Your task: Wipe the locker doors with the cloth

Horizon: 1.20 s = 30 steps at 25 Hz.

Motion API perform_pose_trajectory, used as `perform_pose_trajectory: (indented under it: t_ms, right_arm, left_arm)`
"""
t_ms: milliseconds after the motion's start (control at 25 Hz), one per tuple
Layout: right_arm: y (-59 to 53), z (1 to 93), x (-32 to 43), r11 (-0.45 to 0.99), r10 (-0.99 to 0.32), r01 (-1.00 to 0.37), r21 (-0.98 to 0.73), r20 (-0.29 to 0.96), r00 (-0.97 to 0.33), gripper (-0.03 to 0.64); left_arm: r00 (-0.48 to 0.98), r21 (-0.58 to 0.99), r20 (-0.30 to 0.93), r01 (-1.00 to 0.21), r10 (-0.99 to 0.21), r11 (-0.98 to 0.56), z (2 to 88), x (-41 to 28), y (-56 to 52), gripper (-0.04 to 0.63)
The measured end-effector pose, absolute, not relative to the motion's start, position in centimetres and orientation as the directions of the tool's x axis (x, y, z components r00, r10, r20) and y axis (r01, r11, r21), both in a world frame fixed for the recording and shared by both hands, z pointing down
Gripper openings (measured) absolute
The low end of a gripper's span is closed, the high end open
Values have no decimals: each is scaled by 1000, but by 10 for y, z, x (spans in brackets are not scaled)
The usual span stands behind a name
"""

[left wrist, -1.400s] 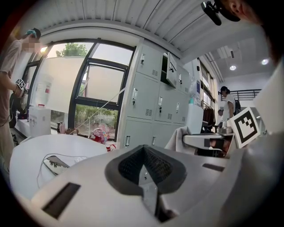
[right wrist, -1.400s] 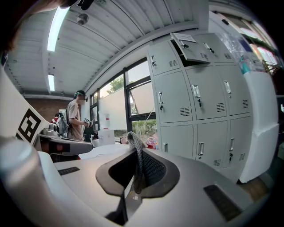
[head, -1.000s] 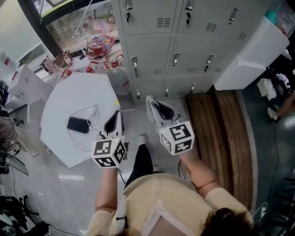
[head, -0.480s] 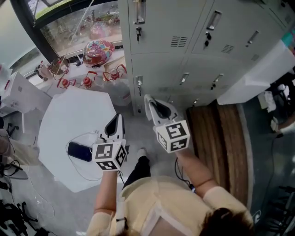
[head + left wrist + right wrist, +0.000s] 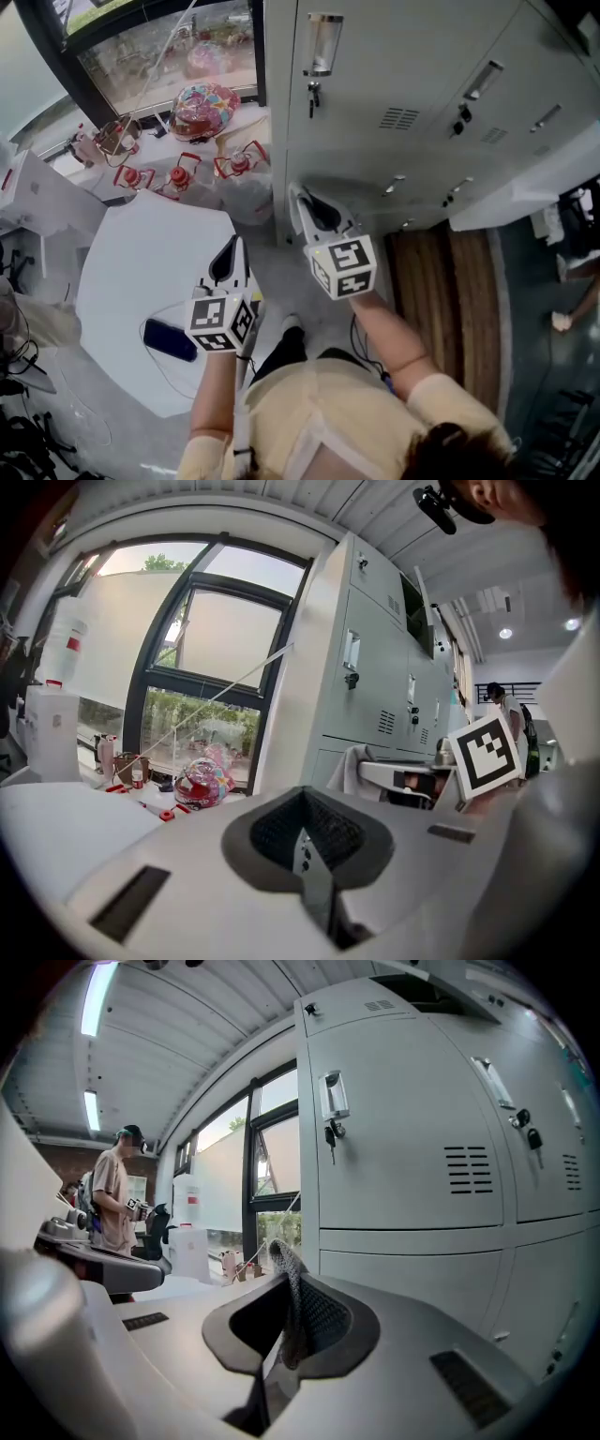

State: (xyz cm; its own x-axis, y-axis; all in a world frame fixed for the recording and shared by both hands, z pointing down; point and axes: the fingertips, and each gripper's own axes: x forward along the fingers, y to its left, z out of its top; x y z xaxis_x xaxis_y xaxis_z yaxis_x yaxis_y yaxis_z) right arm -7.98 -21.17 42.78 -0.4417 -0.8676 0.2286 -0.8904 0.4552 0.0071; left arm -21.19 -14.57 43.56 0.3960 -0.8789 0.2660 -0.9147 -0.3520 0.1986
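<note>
Approaching is the step judged in hand: the locker doors point(image 5: 412, 84) fill the upper right of the head view, and no gripper touches them. The next move likely calls for carrying the cloth point(image 5: 291, 1297) forward and pressing it flat on a door face, clear of the door handle point(image 5: 322, 42). The right gripper point(image 5: 274, 1349) is clenched on the cloth, a grey knit fold standing between its jaws. The left gripper point(image 5: 305, 860), at lower centre-left of the head view, is closed on nothing.
</note>
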Motion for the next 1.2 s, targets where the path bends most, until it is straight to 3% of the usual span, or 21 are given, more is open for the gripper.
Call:
perform_pose_trajectory:
  t_ms: [640, 1200]
  right_arm:
    - [-292, 442, -85, 482, -853, -876, 30, 242, -462, 20]
    - [-300, 443, -27, 498, -842, -866, 36, 256, -474, 20]
  left_arm:
    - [289, 209, 273, -949, -917, -237, 440, -220, -175, 2]
    - [239, 209, 276, -960, -931, -185, 435, -176, -186, 2]
